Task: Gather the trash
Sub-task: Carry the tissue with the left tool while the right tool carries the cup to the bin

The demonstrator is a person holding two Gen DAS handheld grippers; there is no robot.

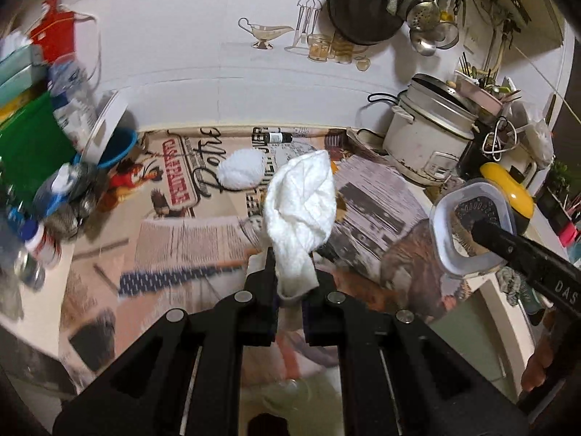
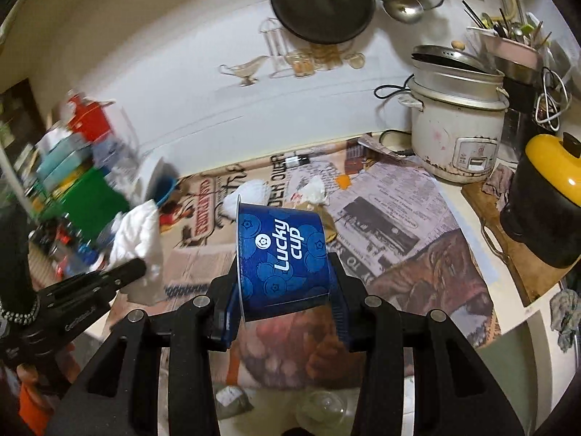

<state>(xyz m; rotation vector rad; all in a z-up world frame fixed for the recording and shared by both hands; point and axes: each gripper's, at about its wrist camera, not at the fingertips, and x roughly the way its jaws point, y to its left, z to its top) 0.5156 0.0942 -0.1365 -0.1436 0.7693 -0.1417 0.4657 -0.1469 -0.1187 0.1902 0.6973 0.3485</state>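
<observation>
My left gripper is shut on a crumpled white paper napkin, which hangs above the table. From the right wrist view the same napkin shows at the left, at the tip of the left gripper. My right gripper is shut on a blue "Lucky cup" paper cup, held on its side. In the left wrist view that cup shows its open mouth at the right. A white tissue ball lies on the table; more crumpled paper lies beside it.
A newspaper-print cloth covers the table. A white rice cooker and a yellow-lidded black pot stand at the right. Bottles, boxes and a blue bowl crowd the left. A dark pan hangs on the wall.
</observation>
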